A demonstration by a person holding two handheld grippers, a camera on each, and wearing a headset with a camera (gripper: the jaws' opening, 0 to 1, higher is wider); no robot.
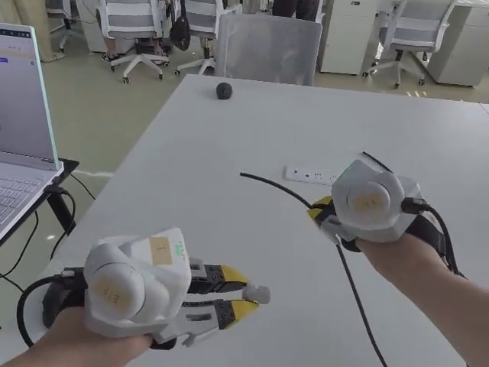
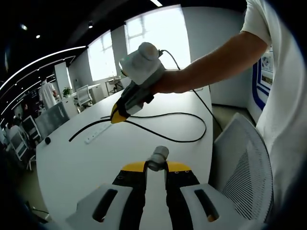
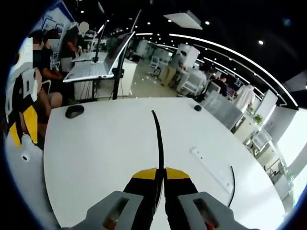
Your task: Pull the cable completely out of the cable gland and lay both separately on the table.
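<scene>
The right gripper [image 1: 315, 212] pinched the cable [image 1: 275, 186], which ran out toward 10 o'clock, while the left gripper [image 1: 243, 292], at 7 o'clock, clamped the separate cable gland [image 1: 257, 293].

I can read no text anywhere. The small tan sticker [image 1: 160, 250] on the white shell of the left gripper [image 1: 238, 292] bears a mark too faint to make out. The open silver laptop's screen [image 1: 19, 92], off the white table [image 1: 252, 122]'s left edge, and the blue-and-white wall poster [image 2: 265, 67] are blurred.
</scene>
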